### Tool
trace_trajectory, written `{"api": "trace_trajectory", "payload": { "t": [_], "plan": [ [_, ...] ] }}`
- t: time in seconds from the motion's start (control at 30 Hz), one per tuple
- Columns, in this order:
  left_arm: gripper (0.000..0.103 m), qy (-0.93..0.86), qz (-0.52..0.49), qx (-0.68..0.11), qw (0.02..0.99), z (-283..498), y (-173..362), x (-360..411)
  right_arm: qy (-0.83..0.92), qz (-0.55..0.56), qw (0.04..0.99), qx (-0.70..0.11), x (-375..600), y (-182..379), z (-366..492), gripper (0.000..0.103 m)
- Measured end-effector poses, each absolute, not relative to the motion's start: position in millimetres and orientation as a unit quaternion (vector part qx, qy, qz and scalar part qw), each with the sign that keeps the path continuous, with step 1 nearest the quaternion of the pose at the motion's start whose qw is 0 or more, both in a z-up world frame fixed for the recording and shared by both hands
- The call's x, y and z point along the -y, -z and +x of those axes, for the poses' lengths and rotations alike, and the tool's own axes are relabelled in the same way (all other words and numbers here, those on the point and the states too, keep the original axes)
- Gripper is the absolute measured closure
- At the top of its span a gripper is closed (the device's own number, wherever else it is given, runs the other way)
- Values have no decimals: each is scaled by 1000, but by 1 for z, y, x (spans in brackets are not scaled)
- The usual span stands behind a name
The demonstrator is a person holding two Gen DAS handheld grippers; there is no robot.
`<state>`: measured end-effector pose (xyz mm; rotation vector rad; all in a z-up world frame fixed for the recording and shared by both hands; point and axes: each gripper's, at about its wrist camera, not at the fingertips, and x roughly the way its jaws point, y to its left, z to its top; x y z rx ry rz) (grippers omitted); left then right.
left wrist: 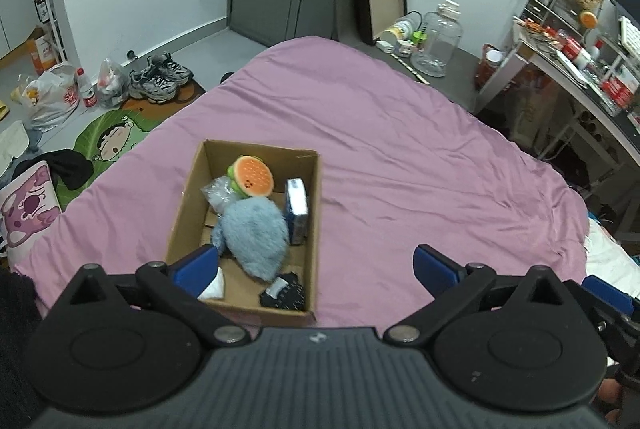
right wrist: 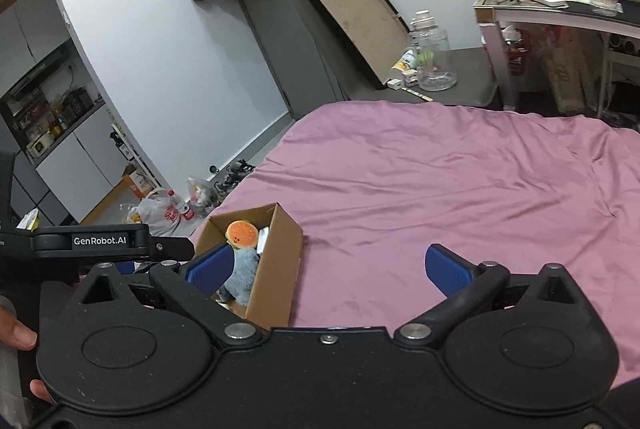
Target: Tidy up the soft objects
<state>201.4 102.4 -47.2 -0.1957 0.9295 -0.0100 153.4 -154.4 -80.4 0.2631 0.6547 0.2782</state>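
Both grippers idle over the bed, nothing held. Left gripper [left wrist: 316,261]: jaws spread wide, blue pads apart, empty gap; the left pad overlaps the near corner of the cardboard box [left wrist: 184,205] in view, contact can't be judged. Right gripper [right wrist: 328,265]: jaws also wide apart, nothing between them, only the pink sheet [right wrist: 460,197] beyond. The box sits open-topped on the pink sheet, toward the bed's left edge. Inside: fluffy blue-grey plush [left wrist: 256,233] in the middle, orange burger-face plush [left wrist: 254,176] at the far end touching it, crinkled clear plastic bag [left wrist: 218,191] at the left wall, blue-and-white pack [left wrist: 297,209] standing against the right wall, dark patterned fabric item [left wrist: 286,295] in the near right corner, something white [left wrist: 214,287] at the near left, partly hidden by the pad. From the right wrist view the left gripper's body shows at the left edge beside the box. Rest of the sheet bare and wrinkled.
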Motion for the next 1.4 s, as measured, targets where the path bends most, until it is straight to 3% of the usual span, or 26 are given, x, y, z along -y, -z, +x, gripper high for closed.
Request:
{"api": "trace_trajectory", "payload": {
  "t": [1.4],
  "plan": [
    [0,4,-72,-392,917,87,17,-69,-139,102,932,-319,192,60,71,0]
  ]
}}
